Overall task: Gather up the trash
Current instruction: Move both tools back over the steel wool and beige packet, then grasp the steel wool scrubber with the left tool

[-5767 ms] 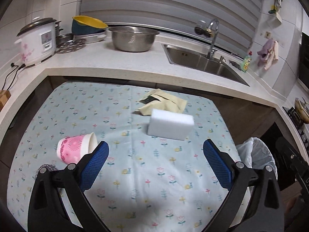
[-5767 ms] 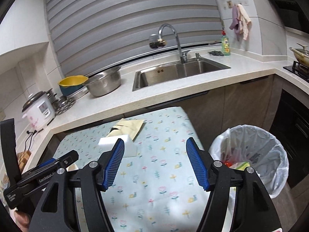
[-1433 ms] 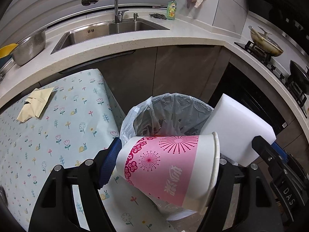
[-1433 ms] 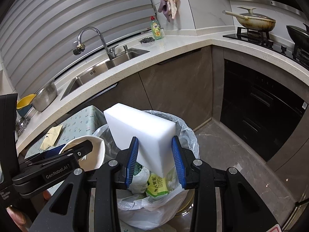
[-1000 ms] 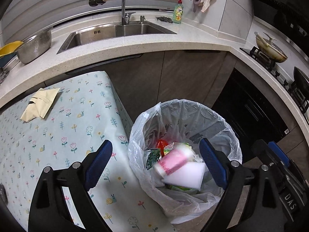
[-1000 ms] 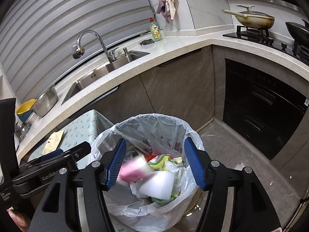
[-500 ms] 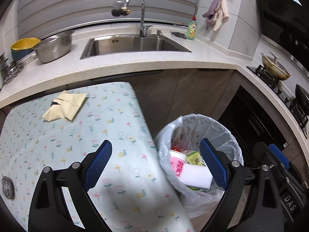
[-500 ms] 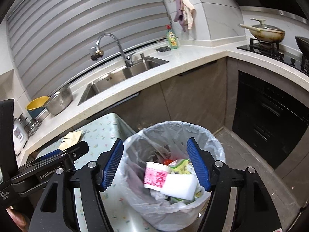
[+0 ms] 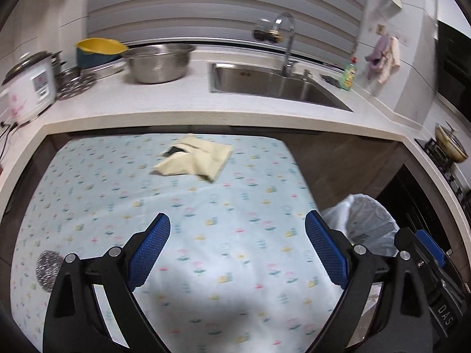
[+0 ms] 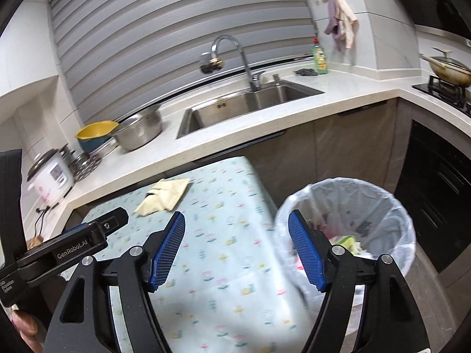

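The left gripper (image 9: 237, 250) hangs above the near part of the table with its blue pads wide apart, and nothing is between them. The right gripper (image 10: 237, 250) is also spread wide and holds nothing; its left pad is over the tablecloth (image 10: 223, 235) and its right pad is over the rim of the trash bin (image 10: 391, 206).

In the left wrist view a steel scrubber (image 9: 47, 269) lies on the cloth at about 8 o'clock, near the edge of the table and just beside the left finger. The bin (image 9: 368, 220), lined with a thin white bag, stands on the floor at about 3 o'clock, just beside the right edge of the table. In the right wrist view some colourful rubbish (image 10: 346, 241) is visible in its bottom, but it is too blurred to name.

Farther, at about 12 o'clock, a crumpled yellow paper bag (image 9: 195, 161) lies flat on the far part of the cloth, well apart from both grippers.

Behind the table runs the counter (image 9: 164, 100) with a rice cooker (image 9: 28, 85) at 10 o'clock, a steel bowl (image 9: 159, 63), and the sink (image 9: 273, 83) at 1 o'clock.
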The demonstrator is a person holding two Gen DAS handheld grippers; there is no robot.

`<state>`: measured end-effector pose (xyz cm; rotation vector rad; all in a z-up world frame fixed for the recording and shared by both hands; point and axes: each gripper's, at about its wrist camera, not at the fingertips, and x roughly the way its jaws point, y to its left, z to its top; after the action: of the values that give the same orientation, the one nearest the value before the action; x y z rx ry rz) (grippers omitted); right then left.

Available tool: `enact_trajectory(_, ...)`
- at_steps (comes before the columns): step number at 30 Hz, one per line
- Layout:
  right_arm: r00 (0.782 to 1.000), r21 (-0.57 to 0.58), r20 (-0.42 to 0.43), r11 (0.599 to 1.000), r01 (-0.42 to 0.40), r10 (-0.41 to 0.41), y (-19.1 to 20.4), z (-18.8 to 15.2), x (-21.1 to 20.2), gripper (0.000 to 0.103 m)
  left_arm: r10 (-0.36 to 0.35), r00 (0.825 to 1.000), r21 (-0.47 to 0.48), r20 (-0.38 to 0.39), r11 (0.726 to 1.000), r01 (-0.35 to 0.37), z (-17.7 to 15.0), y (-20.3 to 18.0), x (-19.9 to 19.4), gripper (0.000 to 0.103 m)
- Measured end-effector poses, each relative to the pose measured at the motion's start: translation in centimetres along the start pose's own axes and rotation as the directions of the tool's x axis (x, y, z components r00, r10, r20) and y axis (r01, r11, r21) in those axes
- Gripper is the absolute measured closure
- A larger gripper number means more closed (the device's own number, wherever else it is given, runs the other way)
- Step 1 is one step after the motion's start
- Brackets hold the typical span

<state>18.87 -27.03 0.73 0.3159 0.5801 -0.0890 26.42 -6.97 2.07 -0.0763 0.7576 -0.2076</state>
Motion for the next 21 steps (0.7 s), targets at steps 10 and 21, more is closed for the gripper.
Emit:
enact_trajectory(10,0.992,-0.087,-0.080,0.991,-0.103,0.096,9.4,-3.4,2.1,0.033,0.151,0.988,-0.134,-0.039,0.979,-0.155,-2.6,12.7,-1.4,0.011)
enact_trajectory(21,0.980,-0.121,-0.150,0.981,-0.151,0.132,15.5,-6.3,3.8,0.033,0.261,0.958,-0.220,-0.120,0.934,-0.282,-6.6,22.4,-1.7,0.011)
